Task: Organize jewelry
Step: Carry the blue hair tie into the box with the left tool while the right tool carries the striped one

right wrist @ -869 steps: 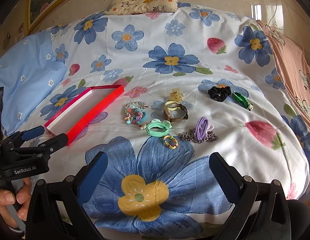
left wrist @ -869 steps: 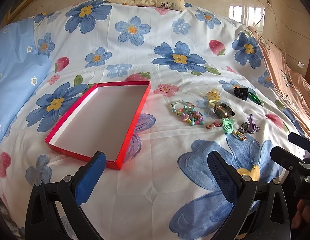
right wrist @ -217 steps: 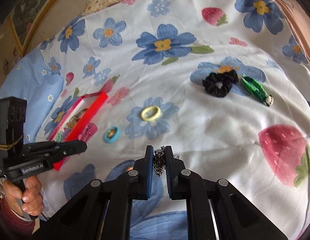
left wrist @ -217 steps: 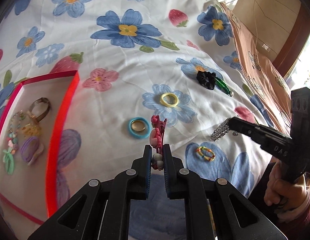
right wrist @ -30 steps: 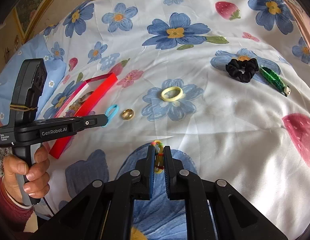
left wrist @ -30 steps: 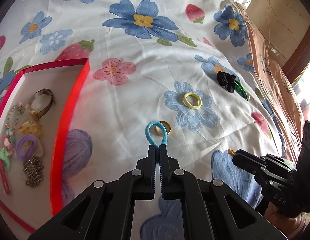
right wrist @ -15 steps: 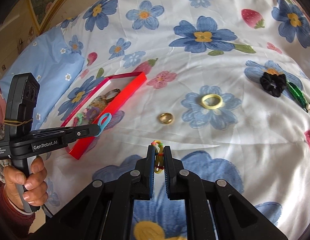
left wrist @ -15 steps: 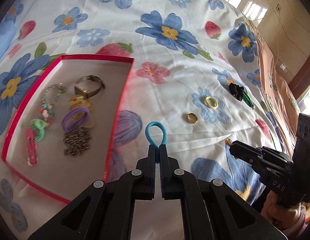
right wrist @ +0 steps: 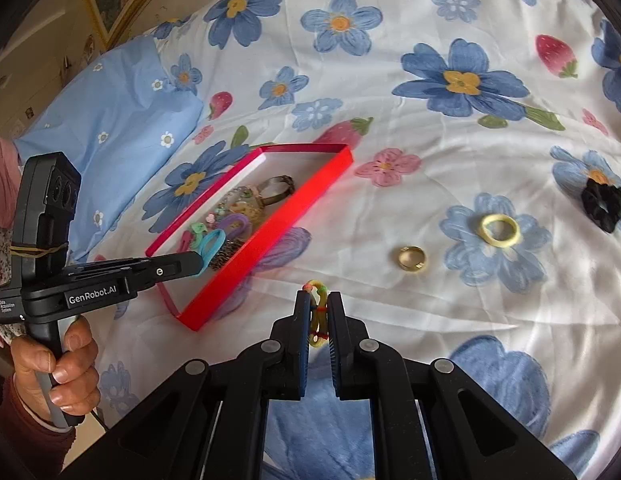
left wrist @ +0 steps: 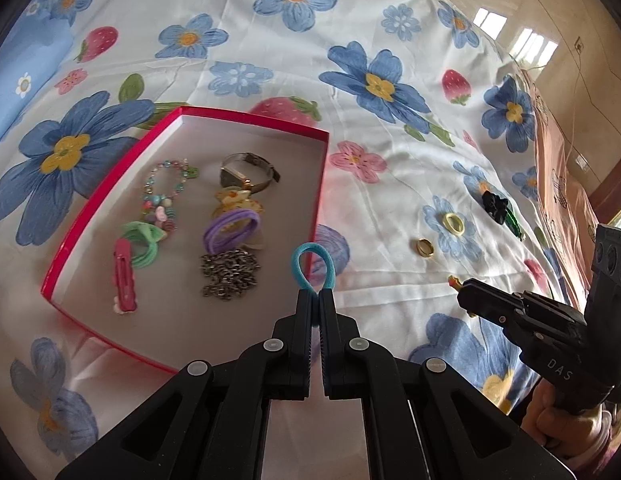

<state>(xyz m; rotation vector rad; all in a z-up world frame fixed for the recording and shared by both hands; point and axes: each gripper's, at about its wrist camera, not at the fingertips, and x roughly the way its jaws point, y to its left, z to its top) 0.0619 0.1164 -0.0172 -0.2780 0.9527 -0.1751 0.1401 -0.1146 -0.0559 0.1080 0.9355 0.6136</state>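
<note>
Two grippers, both clamped. Leftmost I see the red tray (left wrist: 322,184) on the flowered bedspread (left wrist: 390,152), holding a pink clip (left wrist: 124,280), beaded bracelet (left wrist: 164,192), purple band (left wrist: 230,230), chain (left wrist: 229,274) and watch (left wrist: 246,170). My left gripper (left wrist: 315,300) pinches a blue hair tie (left wrist: 312,266) by the tray's right wall. Further right lie a gold ring (left wrist: 424,247) and yellow band (left wrist: 453,224) — then my right gripper (right wrist: 319,308), closed on a multicoloured loop (right wrist: 317,312).

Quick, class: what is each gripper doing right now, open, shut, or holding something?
Left gripper: shut on the blue hair tie.
Right gripper: shut on the multicoloured loop.
</note>
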